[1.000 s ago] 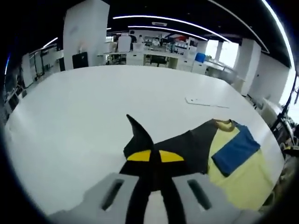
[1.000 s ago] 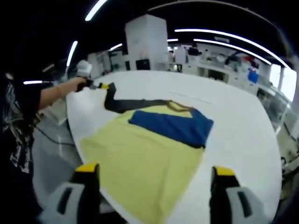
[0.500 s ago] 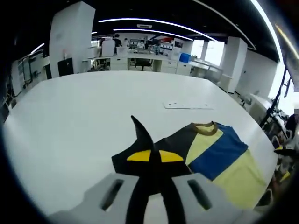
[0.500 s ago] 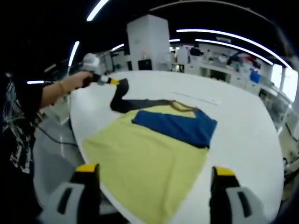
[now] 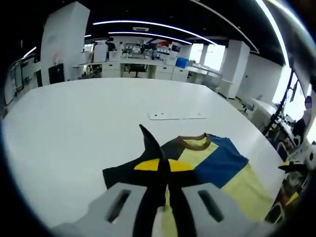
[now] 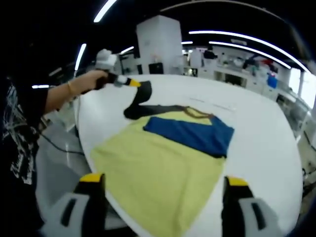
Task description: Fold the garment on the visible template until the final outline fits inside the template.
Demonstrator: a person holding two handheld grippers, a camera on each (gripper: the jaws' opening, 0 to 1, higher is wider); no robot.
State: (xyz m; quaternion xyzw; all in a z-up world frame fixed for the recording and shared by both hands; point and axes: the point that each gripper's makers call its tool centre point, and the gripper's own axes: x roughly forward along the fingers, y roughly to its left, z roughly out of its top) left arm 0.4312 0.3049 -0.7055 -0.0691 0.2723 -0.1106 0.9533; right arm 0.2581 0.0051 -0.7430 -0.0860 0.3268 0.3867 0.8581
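My left gripper [image 5: 164,165] pinches the black sleeve [image 6: 138,101] of the yellow, blue and black shirt [image 6: 163,163], lifted above the round white table [image 5: 74,118]. My right gripper [image 6: 160,185] hovers with jaws wide, empty, over the shirt's yellow hem at the table edge.

You won't find any text, label, brand, number or sign that can be read in either view. The garment [image 6: 168,153] in front of you carries plain yellow, blue and black panels with no lettering on them. The flat white sheet [image 5: 177,115] lying further back on the worktop [image 5: 74,123] looks blank from here. The person's dark shirt [image 6: 17,143] at the edge of the right gripper view bears a pale print, but it is too blurred for you to make out.
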